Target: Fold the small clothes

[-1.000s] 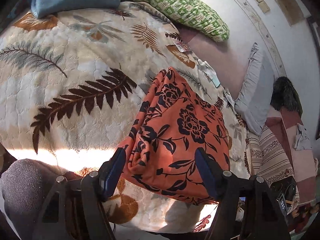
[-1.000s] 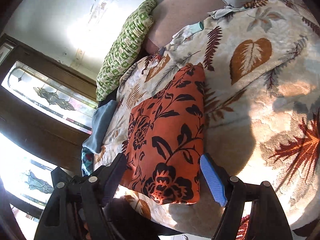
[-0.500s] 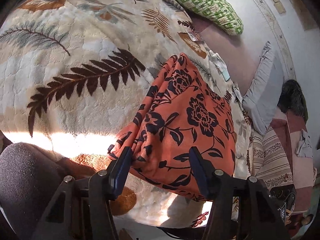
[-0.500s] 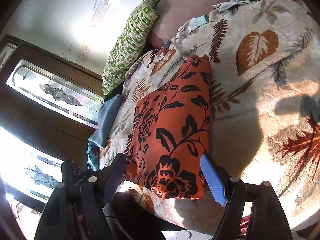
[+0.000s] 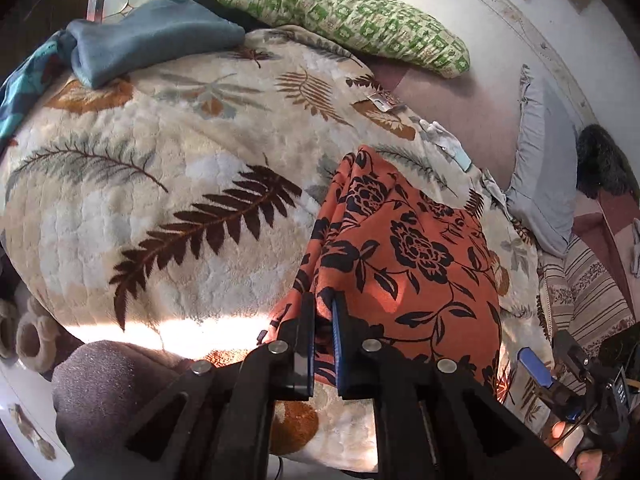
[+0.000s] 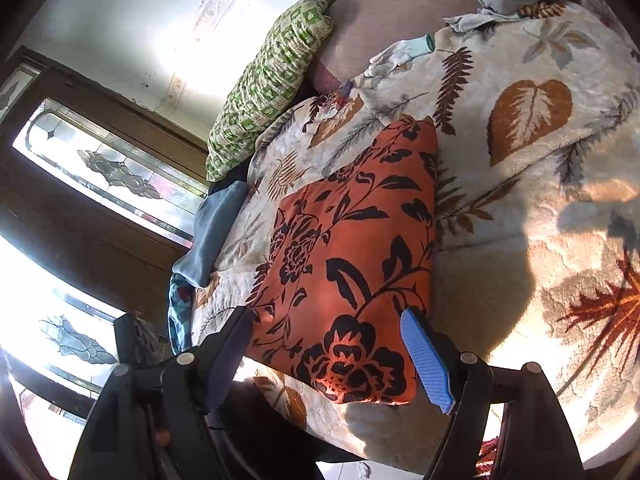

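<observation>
Left gripper (image 5: 323, 316): jaws have just been closing and are now pinched on the near left edge of the orange floral garment (image 5: 404, 248), which is spread on the leaf-patterned blanket (image 5: 160, 200). Right gripper (image 6: 332, 354): held wide apart over the garment's near right corner, nothing gripped. Step judged: corners being taken for a fold; the right corner must be grasped next.

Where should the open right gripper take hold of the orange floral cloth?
At the near right corner of the orange floral cloth, coming from the near edge: it lies flat, free, between the right gripper's open jaws. The left gripper, which has just closed, pinches the near left corner.
</observation>
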The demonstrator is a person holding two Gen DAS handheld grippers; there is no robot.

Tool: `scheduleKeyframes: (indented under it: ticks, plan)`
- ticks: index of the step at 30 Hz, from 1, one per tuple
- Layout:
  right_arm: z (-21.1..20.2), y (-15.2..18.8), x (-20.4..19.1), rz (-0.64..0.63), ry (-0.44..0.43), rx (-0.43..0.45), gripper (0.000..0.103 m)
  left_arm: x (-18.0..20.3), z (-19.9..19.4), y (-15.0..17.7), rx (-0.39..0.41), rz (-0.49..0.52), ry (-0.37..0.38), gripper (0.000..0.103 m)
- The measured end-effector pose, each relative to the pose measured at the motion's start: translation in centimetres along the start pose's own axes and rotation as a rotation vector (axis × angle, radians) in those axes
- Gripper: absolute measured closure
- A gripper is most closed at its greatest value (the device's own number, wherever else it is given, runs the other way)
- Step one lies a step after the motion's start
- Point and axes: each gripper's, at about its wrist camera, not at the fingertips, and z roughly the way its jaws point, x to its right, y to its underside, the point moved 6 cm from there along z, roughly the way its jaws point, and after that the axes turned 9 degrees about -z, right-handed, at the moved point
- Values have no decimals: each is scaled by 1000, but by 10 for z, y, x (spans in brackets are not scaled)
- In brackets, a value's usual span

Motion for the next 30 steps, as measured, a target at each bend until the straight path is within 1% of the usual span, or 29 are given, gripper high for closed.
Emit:
scheduleKeyframes:
  ticks: [1,2,4,5,6,9,10,11,12,13,14,15,16,17,19,21,22,25,27,28,29,30]
  plan:
    - [0,-5,-4,-14,4,9,24,-1,5,1,-18,5,-12,96]
    - [0,-11,-7,-29,5,14,24,-7,15,3,-37,1,-39,96]
    - [6,-19,-11,-48,7,15,24,-24,43,14,-106,-31,-89,95]
    - [11,-23,-12,-53,10,15,24,-30,51,19,-105,-38,-97,95]
    - [16,-26,-11,-62,15,11,24,-29,51,19,-82,-17,-105,94]
    - [36,-31,-5,-69,20,-34,23,-20,44,19,-63,42,-142,94]
    - [47,-30,0,-71,28,-70,19,-20,43,18,-69,42,-143,94]
    - [63,-25,9,-65,73,-137,16,-19,41,18,-77,45,-146,94]
    - [81,-16,24,-45,138,-221,17,-17,36,17,-77,45,-142,94]
    - [99,-3,37,-6,141,-310,17,-14,28,13,-59,41,-138,94]
    - [113,11,46,56,76,-368,14,-8,18,9,-24,55,-139,94]
    - [112,12,48,56,61,-317,13,1,6,3,24,82,-143,93]
    - [108,12,46,44,54,-289,13,9,-5,-3,74,110,-151,93]
    - [104,12,44,39,57,-279,13,19,-15,-10,116,138,-152,93]
    - [94,12,41,34,71,-253,13,34,-30,-21,172,172,-136,93]
    - [75,5,39,-9,112,-194,13,46,-35,-30,192,181,-114,93]
    - [64,0,39,-11,114,-164,13,53,-35,-32,185,186,-85,93]
    - [36,-19,43,43,52,-89,13,78,-19,-29,135,228,13,93]
    - [30,-25,49,121,-52,-72,13,93,2,-19,79,276,73,93]
    - [31,-26,54,175,-110,-72,13,95,16,-14,50,293,61,93]
    - [31,-26,60,224,-147,-74,13,95,30,-9,19,308,31,93]
    - [27,-28,61,255,-192,-55,13,91,46,-4,-15,314,3,93]
